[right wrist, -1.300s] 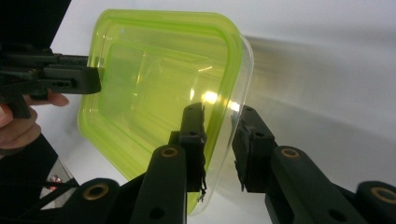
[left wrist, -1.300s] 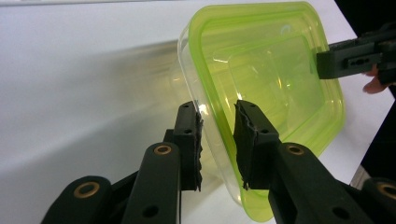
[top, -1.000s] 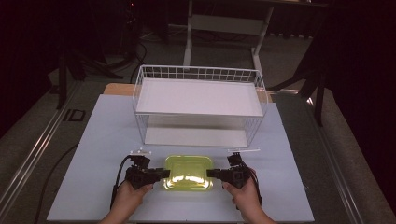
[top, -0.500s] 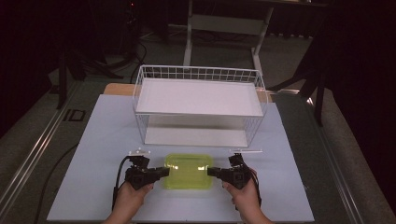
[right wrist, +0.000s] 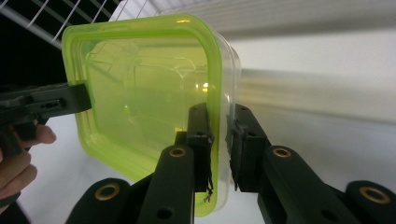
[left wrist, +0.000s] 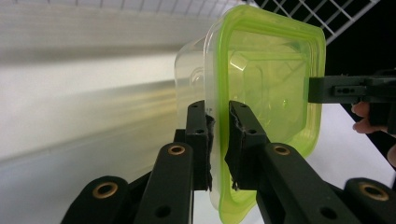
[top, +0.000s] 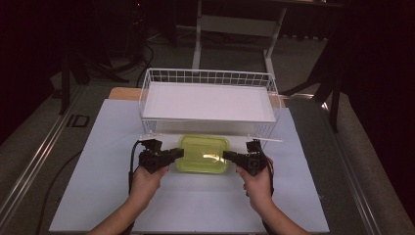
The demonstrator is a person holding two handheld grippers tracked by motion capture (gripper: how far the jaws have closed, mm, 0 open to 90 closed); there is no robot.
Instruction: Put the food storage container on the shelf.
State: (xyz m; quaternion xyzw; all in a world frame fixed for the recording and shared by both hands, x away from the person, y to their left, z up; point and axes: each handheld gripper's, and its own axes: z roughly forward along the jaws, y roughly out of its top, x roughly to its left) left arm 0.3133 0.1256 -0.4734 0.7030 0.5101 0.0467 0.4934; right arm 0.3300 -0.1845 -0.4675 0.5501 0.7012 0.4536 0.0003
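From the high view, the clear plastic box with a lime-green lid [top: 204, 153] sits between the two hands, near the middle of the pale table [top: 98, 196] and just in front of the white wire basket [top: 208, 98]. The left gripper [top: 177, 153] pinches its left edge, the right gripper [top: 230, 156] its right edge — a two-sided hold that keeps it level.

In the left gripper view, the jaws clamp the lid's rim, one pad [left wrist: 205, 135] on each face.

In the right gripper view the same — jaws narrow, closed on the rim [right wrist: 215, 154], likely for carrying it toward the basket.
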